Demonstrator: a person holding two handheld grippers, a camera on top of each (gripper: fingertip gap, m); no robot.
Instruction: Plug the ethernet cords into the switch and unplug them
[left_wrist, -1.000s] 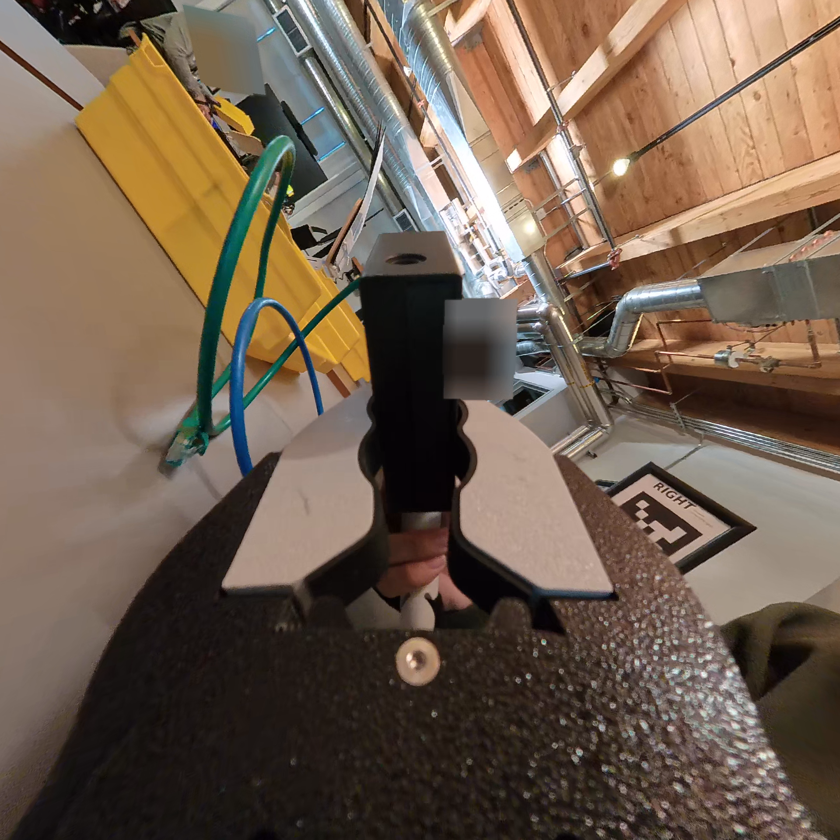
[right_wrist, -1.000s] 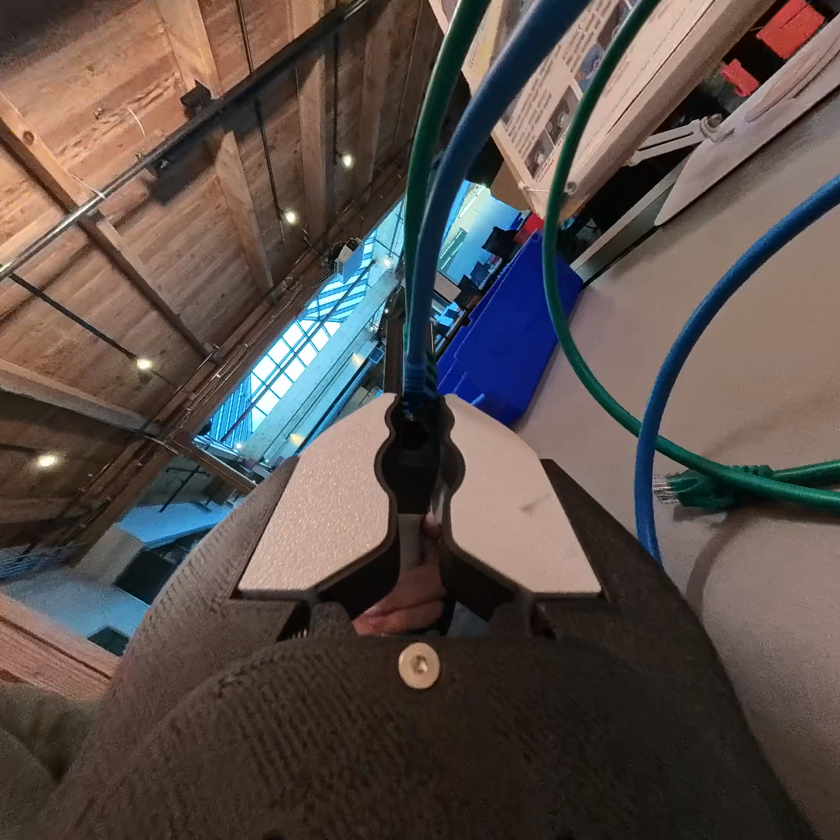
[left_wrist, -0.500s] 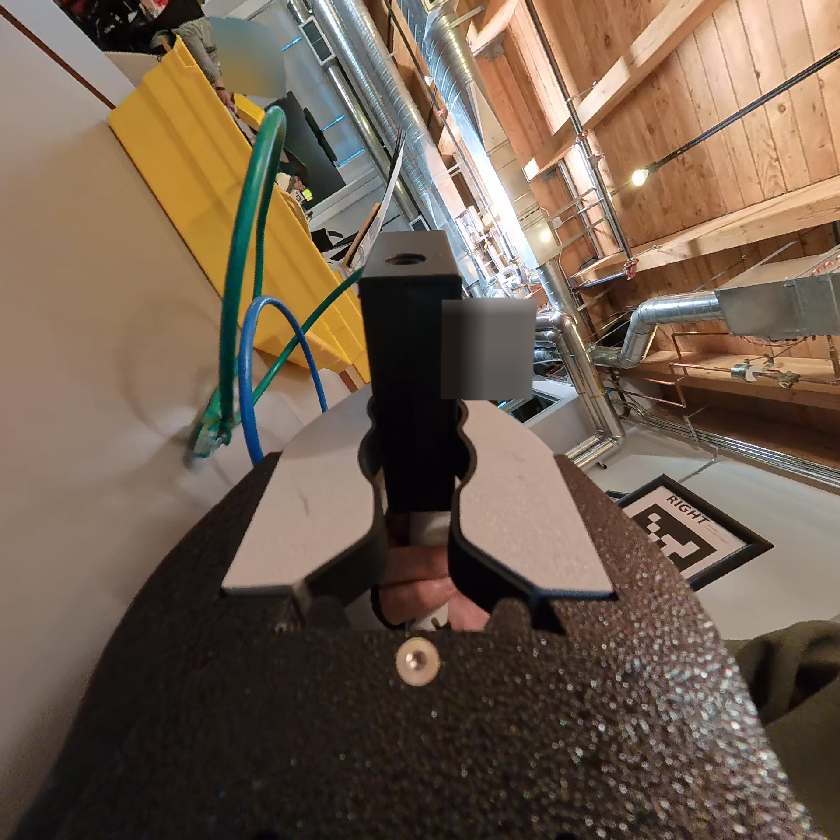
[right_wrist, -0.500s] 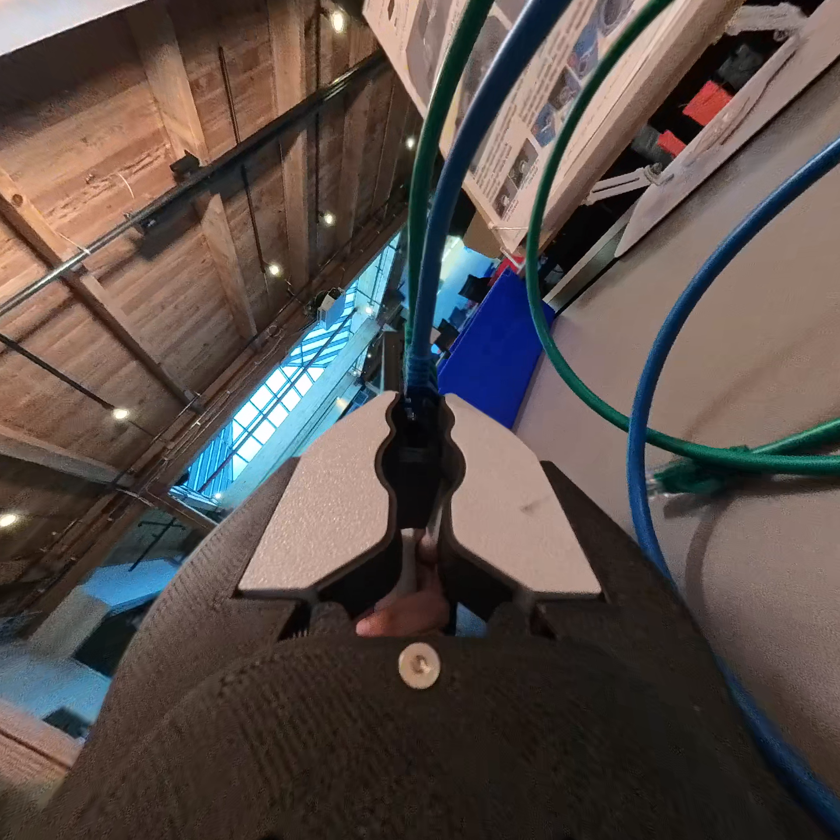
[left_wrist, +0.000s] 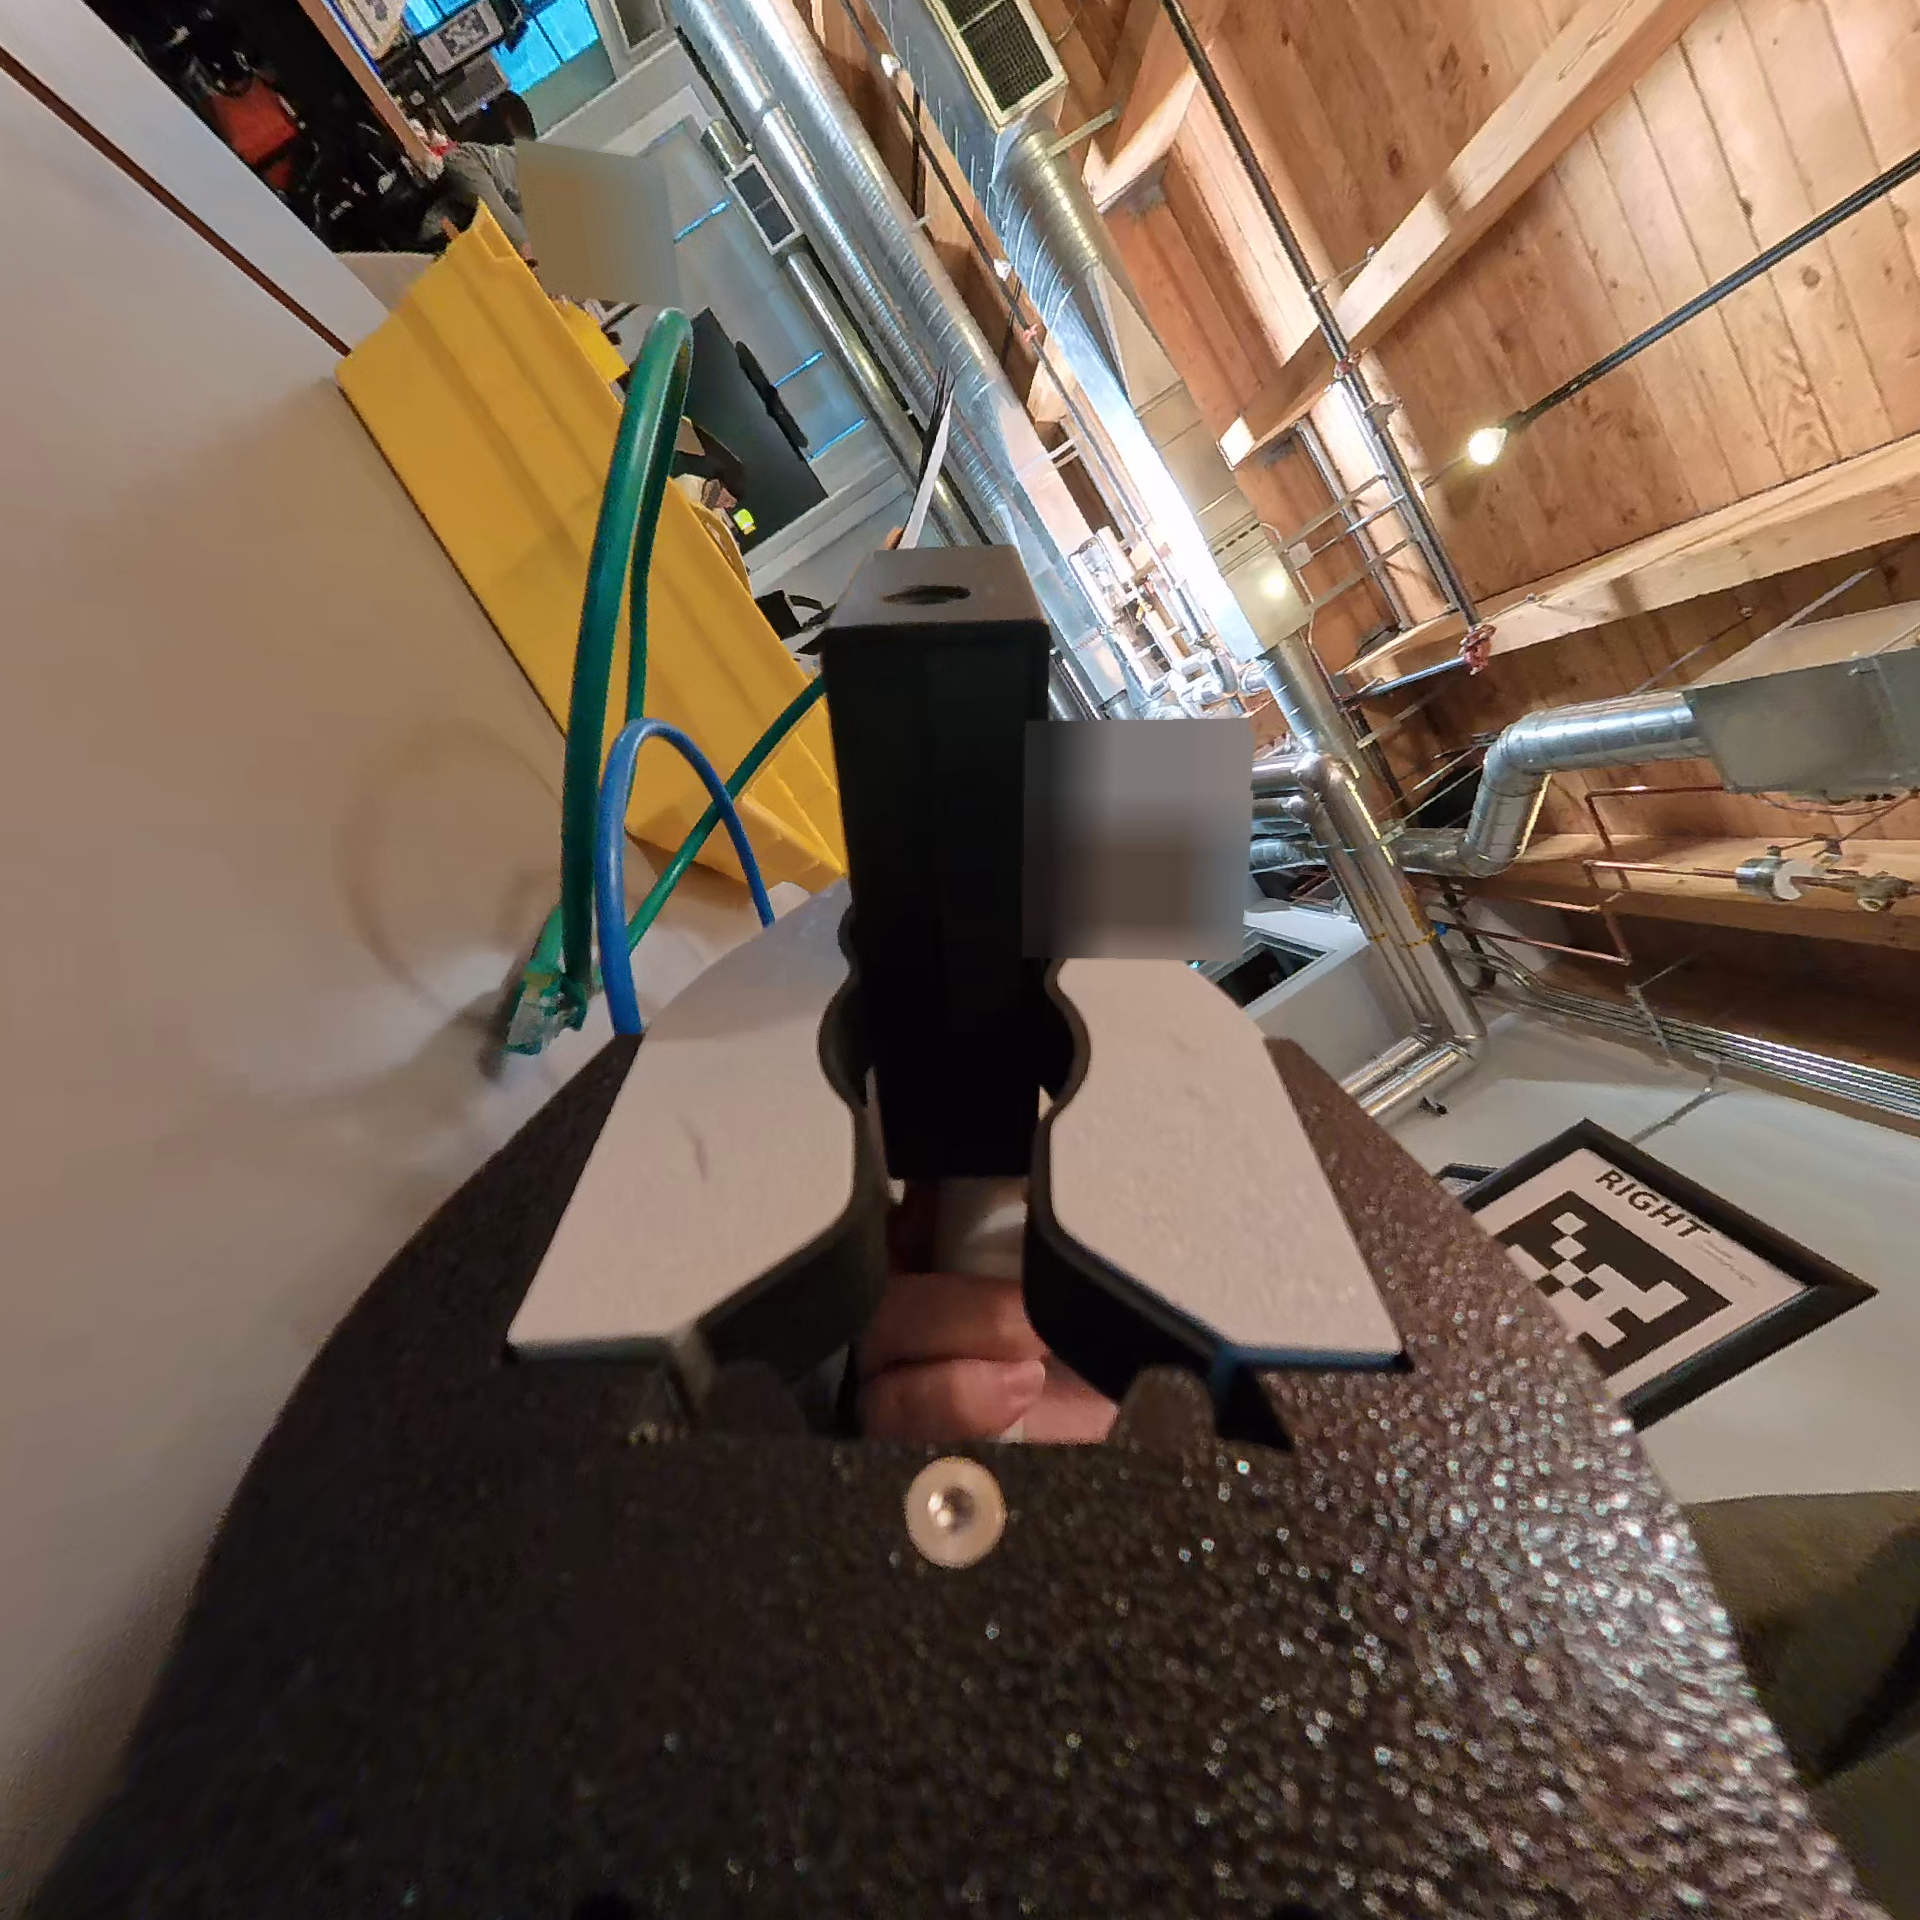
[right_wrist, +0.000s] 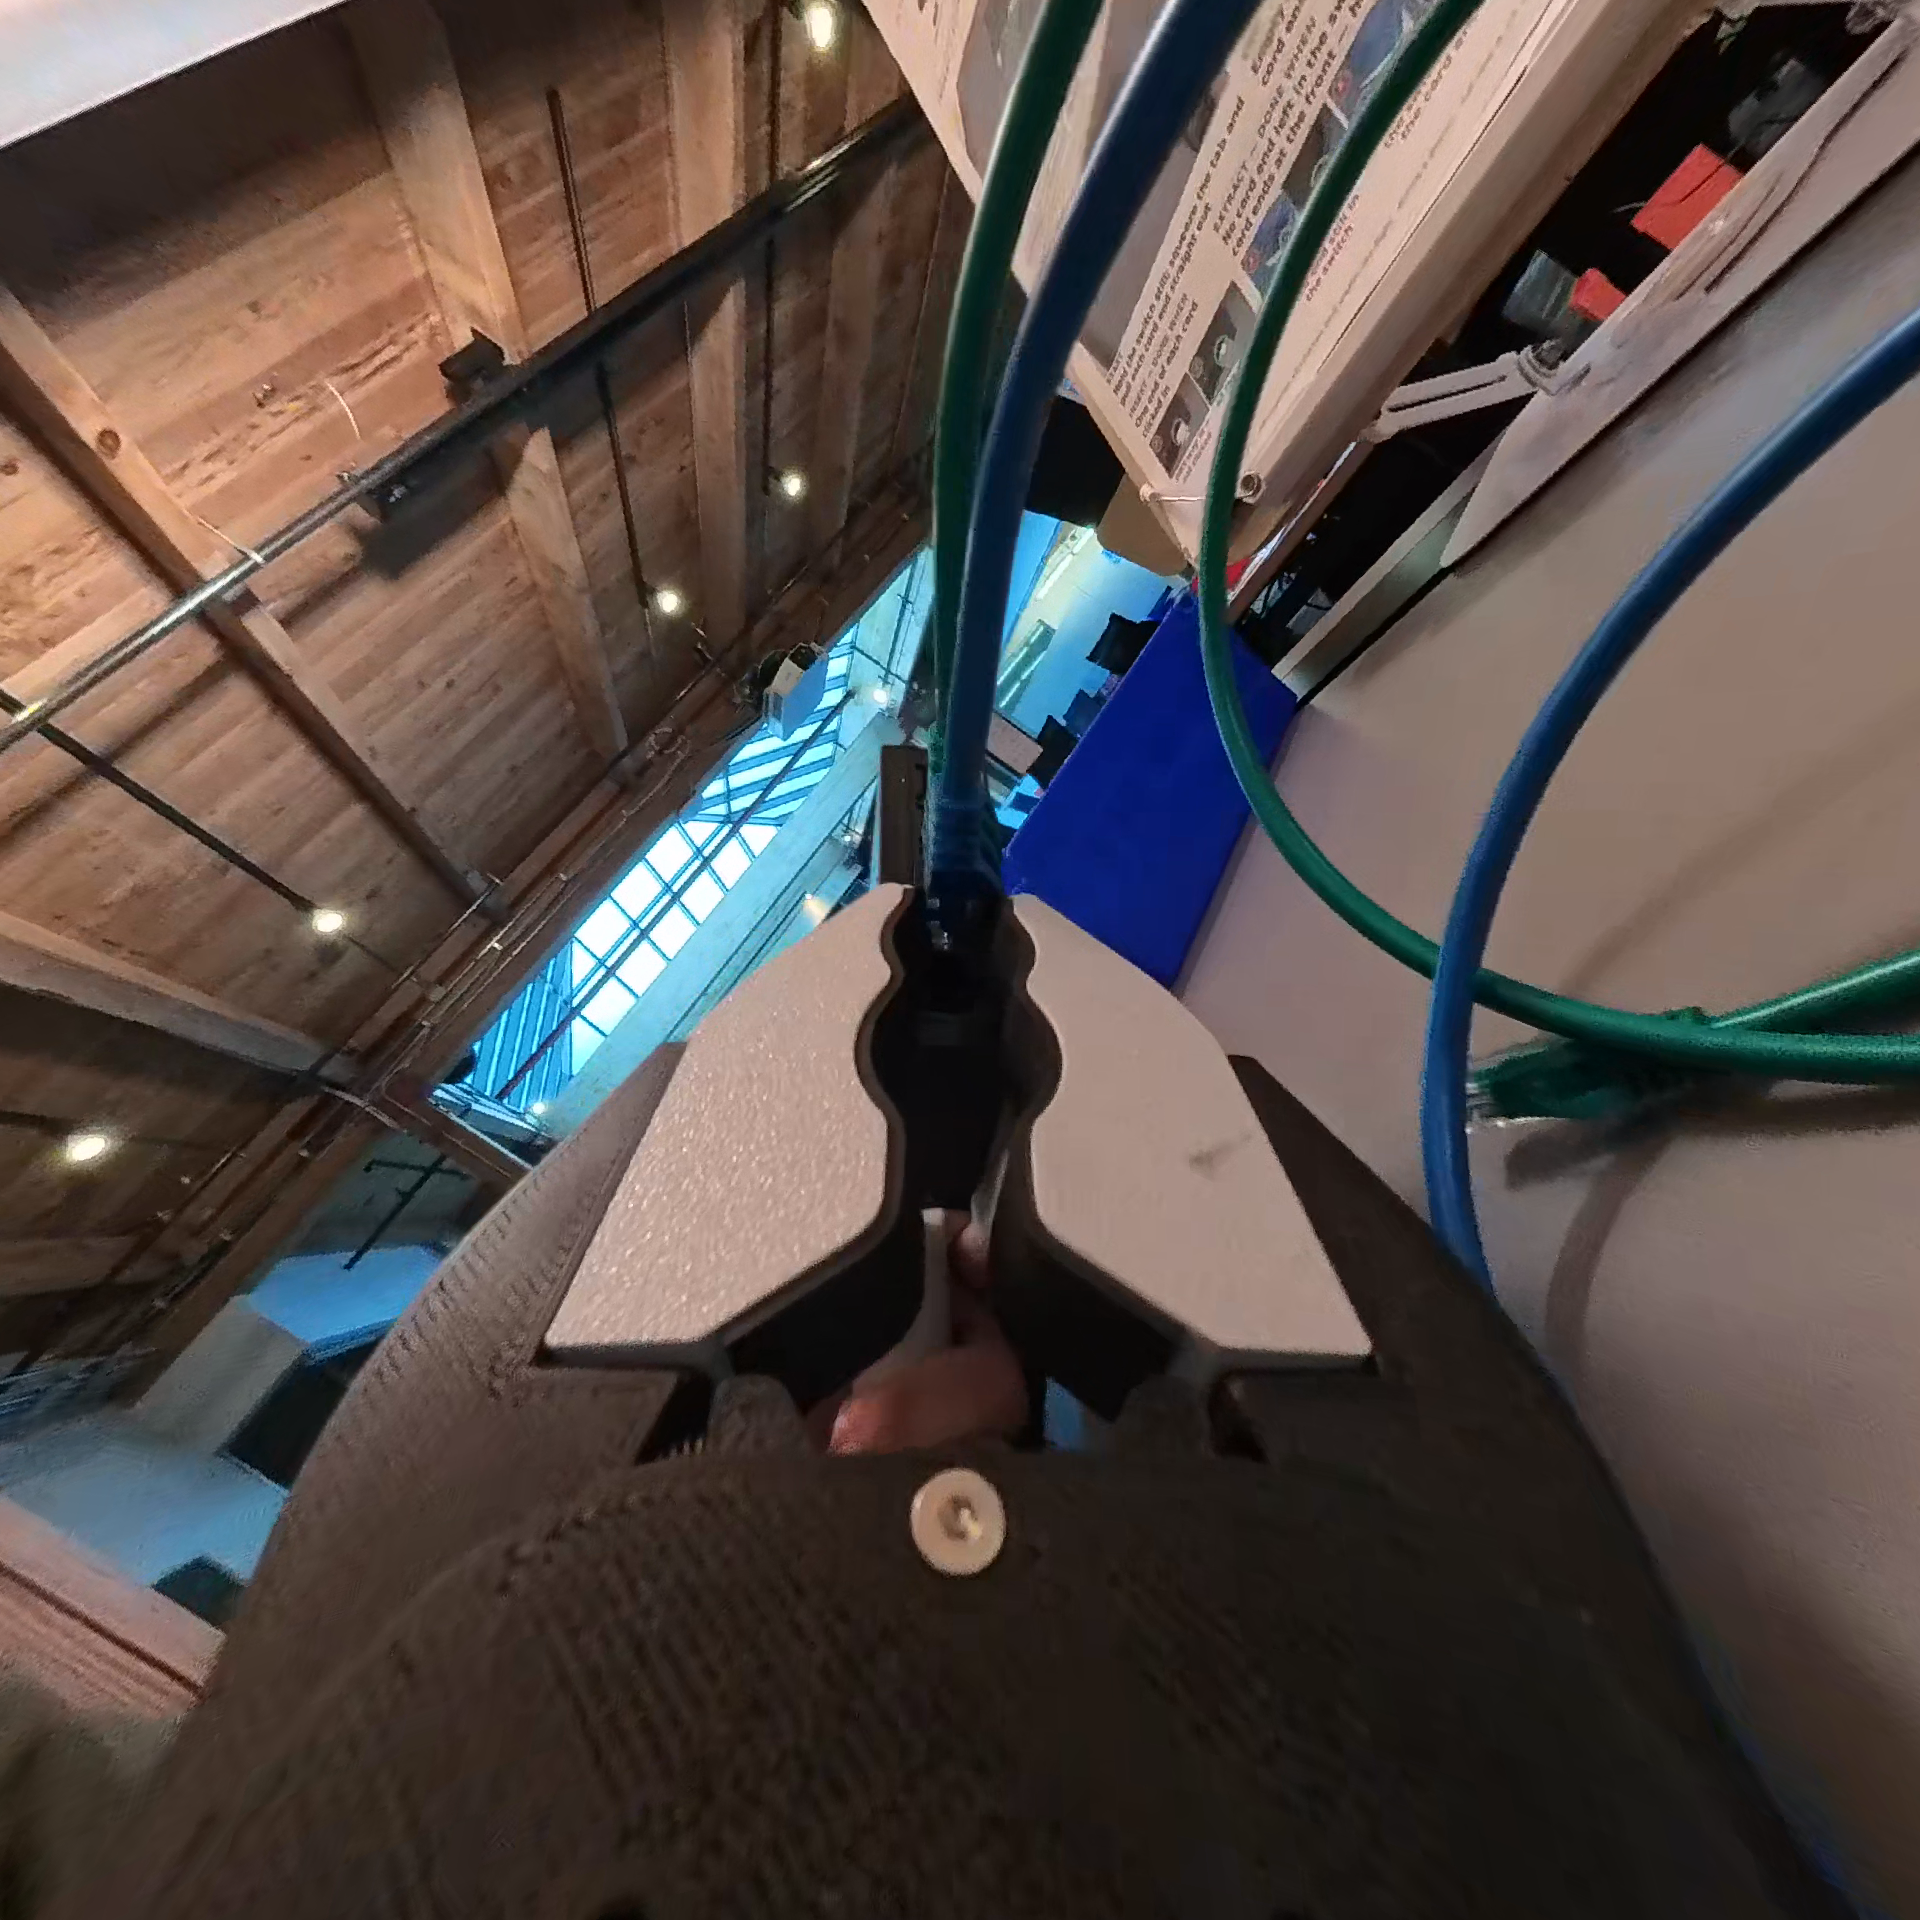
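Left wrist view: the left hand-held gripper (left_wrist: 945, 1049) is clamped on the black switch (left_wrist: 940, 883), held end-on above the pale tabletop (left_wrist: 208, 779). A green cord (left_wrist: 613, 665) and a blue cord (left_wrist: 623, 831) arch beyond it; the green plug (left_wrist: 540, 997) rests on the tabletop. Right wrist view: the right hand-held gripper (right_wrist: 956, 1039) is clamped on a dark object at the blue cord's plug (right_wrist: 961, 842), exact contact unclear. The green cord (right_wrist: 1236, 748) loops alongside over the tabletop (right_wrist: 1714, 727).

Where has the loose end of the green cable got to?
In the left wrist view the green plug lies on the pale table, left of the hand-held gripper, beside the blue cable.
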